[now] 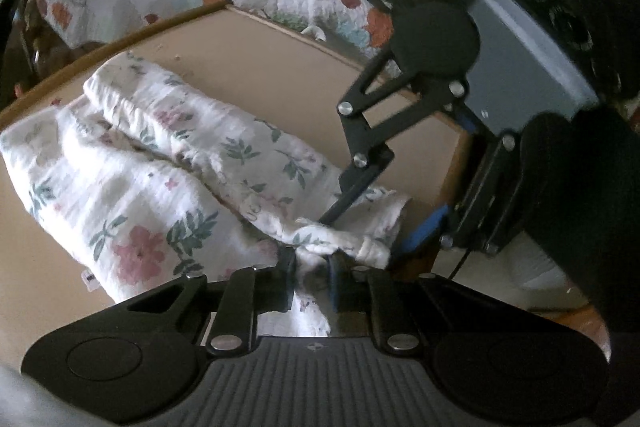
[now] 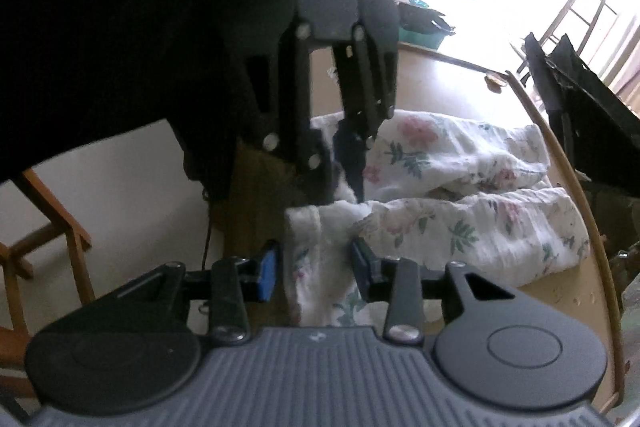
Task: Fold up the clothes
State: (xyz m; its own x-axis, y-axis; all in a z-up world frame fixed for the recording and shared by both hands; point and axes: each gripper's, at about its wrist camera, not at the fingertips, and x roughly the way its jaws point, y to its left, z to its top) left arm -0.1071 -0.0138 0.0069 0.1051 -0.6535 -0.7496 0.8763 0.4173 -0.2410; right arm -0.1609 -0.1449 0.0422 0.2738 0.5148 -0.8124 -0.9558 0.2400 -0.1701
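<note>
Floral garment point(image 1: 160, 163) lies bunched mid-frame on table point(image 1: 280, 75); soft, light, limp. My left gripper point(image 1: 312, 273) clamps its hem corner; right gripper point(image 2: 314, 267) fingers parted around adjacent edge

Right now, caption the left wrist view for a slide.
Left gripper pinches floral cloth on the table.

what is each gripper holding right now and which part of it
The left gripper pinches the floral garment at its bunched end. The right gripper is open around that same end, not gripping.
</note>
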